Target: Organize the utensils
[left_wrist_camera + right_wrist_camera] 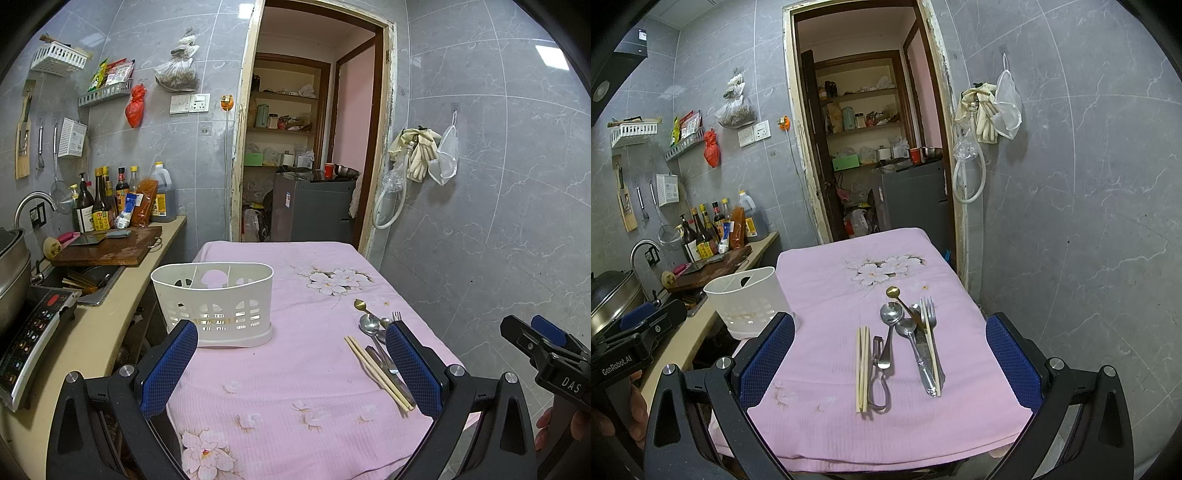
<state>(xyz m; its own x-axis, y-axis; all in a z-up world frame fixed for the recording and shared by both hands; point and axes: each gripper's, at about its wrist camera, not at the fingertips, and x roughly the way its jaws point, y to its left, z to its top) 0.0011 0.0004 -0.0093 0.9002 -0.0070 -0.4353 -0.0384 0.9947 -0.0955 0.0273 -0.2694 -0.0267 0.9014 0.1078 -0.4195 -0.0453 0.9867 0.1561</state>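
My two tools wear blue pads [768, 354] with a rough, dotted grip over matt black plastic frames. The desk is covered by a soft pink cloth [849, 258], finely ribbed. On it lie glossy steel spoons [891, 314], a gold-toned spoon [893, 292], pale matt wooden chopsticks [863, 369], and a white slotted plastic caddy [214, 299], smooth and slightly shiny.

A white slotted utensil caddy [746, 302] stands upright and empty at the tabletop's left edge. Well apart to its right lie chopsticks [862, 369], a peeler [878, 373], spoons [891, 325], a gold spoon [894, 292] and a fork [929, 310], loosely parallel.
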